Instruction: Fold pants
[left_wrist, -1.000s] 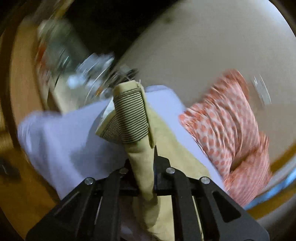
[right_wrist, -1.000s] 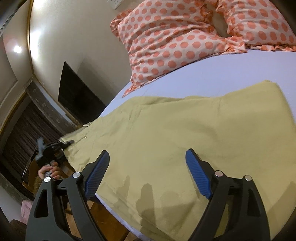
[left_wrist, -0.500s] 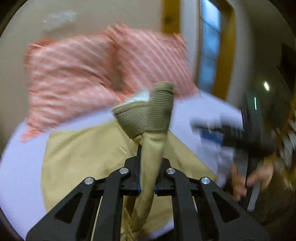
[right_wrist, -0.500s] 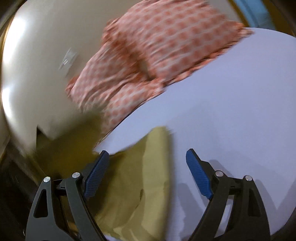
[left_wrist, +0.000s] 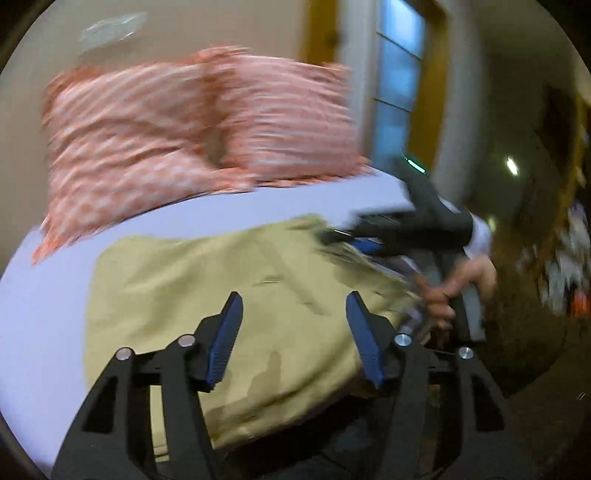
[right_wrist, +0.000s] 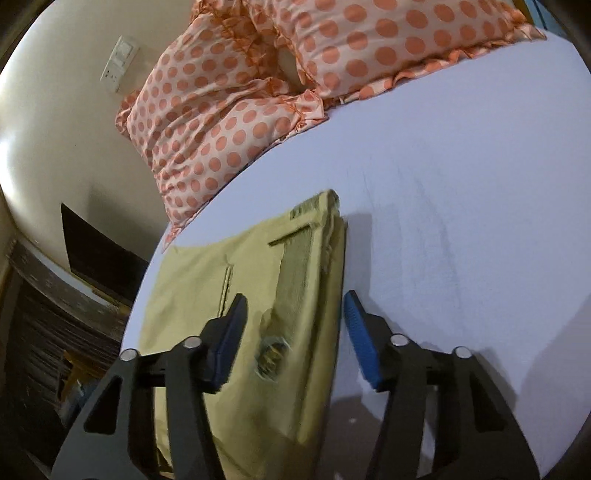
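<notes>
The khaki pants (left_wrist: 207, 288) lie folded on the white bed sheet (left_wrist: 44, 314). In the right wrist view the pants (right_wrist: 236, 295) show their waistband edge and a button, lying near the bed's left edge. My left gripper (left_wrist: 291, 332) is open and empty just above the pants. My right gripper (right_wrist: 291, 332) is open and empty over the waistband edge. In the left wrist view the right gripper (left_wrist: 402, 229) appears blurred at the pants' right side, held by a hand (left_wrist: 454, 284).
Two orange polka-dot pillows (right_wrist: 280, 85) lie at the head of the bed against a cream wall. White sheet (right_wrist: 461, 203) stretches to the right of the pants. A window (left_wrist: 399, 85) and dark room lie beyond the bed's far side.
My left gripper has let go of the pants' striped waistband and opened. The pants now lie folded over. Both views have swung round.
</notes>
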